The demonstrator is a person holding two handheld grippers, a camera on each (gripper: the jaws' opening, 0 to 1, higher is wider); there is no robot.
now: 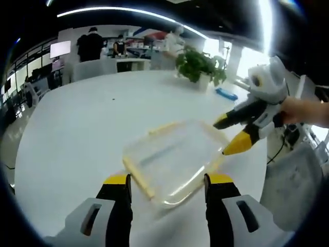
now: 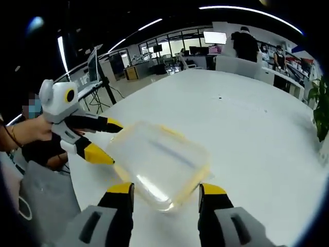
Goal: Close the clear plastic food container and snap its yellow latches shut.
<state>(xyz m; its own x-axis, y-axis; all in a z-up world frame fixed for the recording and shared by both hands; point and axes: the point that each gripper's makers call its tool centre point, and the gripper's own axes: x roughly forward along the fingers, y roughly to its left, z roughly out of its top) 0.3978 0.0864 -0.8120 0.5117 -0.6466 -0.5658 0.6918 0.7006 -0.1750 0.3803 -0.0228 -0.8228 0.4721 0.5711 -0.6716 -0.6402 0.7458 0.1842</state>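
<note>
The container point(image 1: 172, 160) lies on the white table point(image 1: 77, 134), its lid seemingly down. The left gripper point(image 1: 167, 188) and the right gripper point(image 2: 164, 198) hover spread at opposite ends, holding nothing. Best press each yellow latch point(image 1: 139, 177) squarely down, steadying the far side.

The container point(image 1: 172, 159) in front of me looks like clear plastic, smooth and glossy, catching a white glare along its near edge. Its latches point(image 1: 139, 177) are opaque pale-yellow plastic. It sits on a white counter point(image 1: 77, 134) with a smooth, faintly shiny finish. My left hand-held gripper point(image 1: 167, 193) has matt black jaws with yellow tips on a grey plastic body. My right hand-held gripper point(image 2: 165, 198) has the same look: hard white and grey plastic shell, black jaws, yellow ends. The plant point(image 1: 198, 64) at the far side has leafy green foliage in a white pot.
</note>
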